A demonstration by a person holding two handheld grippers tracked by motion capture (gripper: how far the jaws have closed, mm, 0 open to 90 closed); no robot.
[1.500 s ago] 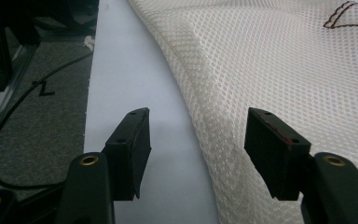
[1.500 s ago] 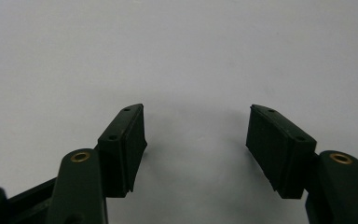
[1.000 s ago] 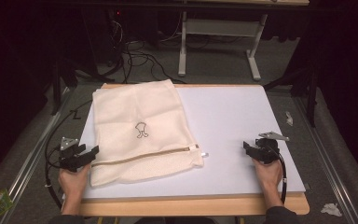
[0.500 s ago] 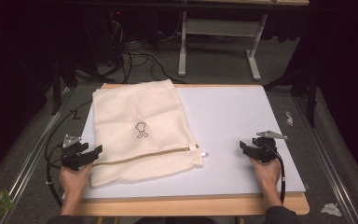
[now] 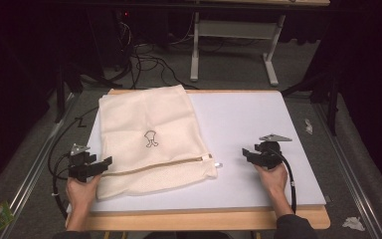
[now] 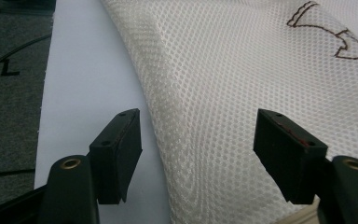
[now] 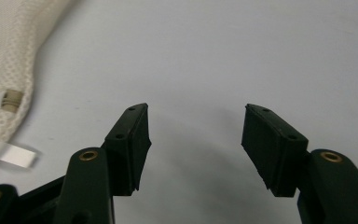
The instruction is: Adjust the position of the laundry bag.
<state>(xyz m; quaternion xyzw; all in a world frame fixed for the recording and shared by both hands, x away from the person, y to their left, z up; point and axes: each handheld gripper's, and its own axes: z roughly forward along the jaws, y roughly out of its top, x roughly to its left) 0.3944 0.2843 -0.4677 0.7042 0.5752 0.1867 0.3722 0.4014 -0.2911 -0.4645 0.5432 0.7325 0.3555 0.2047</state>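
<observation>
A cream mesh laundry bag (image 5: 151, 142) lies flat on the left half of the white table top (image 5: 248, 119), with a small dark emblem (image 5: 150, 139) at its middle and a zipper (image 5: 159, 164) running across near its front. My left gripper (image 5: 104, 163) is open at the bag's left front edge; its jaws straddle the mesh (image 6: 223, 116) without closing on it. My right gripper (image 5: 246, 153) is open over bare table, a short way right of the zipper's white pull tab (image 5: 218, 164). The bag's corner (image 7: 4, 84) and the tab (image 7: 11, 154) appear left of the right jaws.
The table's wooden front edge (image 5: 199, 219) runs between the person's forearms. Cables (image 5: 54, 164) trail off the left side onto grey carpet. A white desk frame (image 5: 234, 45) stands behind the table. Crumpled scraps (image 5: 353, 223) lie on the floor at right.
The left gripper has moved slightly right, up to the bag's edge. The right gripper has shifted a little left toward the zipper tab.
</observation>
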